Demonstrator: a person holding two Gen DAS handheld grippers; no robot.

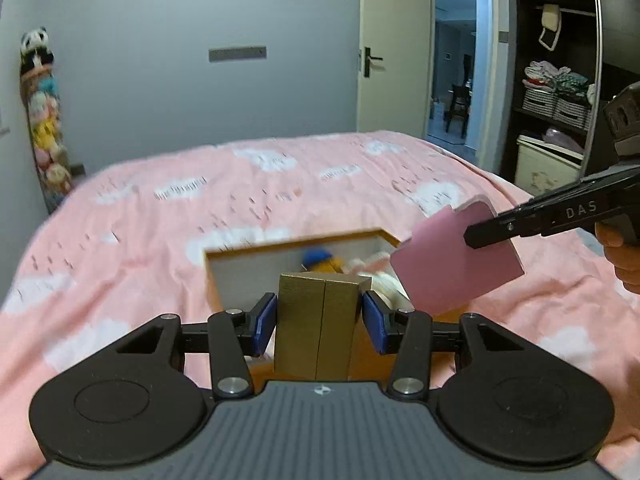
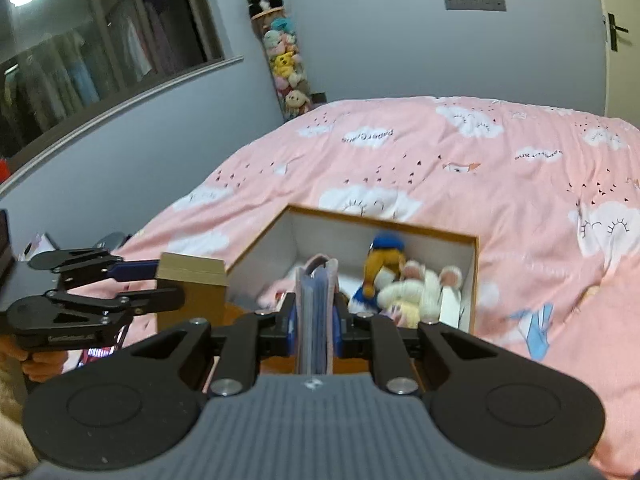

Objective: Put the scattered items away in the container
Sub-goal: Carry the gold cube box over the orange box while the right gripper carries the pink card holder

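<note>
A bed under a pink cloud-print cover is filling the middle of both views, with a grey wall behind it and an open door at the upper right of the left wrist view. In that view the left gripper is pinching a gold box between its blue pads, holding it upright at lower centre, just in front of the container. The right gripper is clamping a pink notebook edge-on between nearly closed jaws at the lower centre of its own view — the same notebook is showing as a flat pink square at the right of the left wrist view. The container, an open orange-rimmed box with white inner walls, is sitting on the bed at mid-frame, already holding a plush doll with a blue cap and a cream plush toy beside it. A tall tube of soft toys, topped by a panda, is standing in the corner at the upper centre of the right wrist view.
</note>
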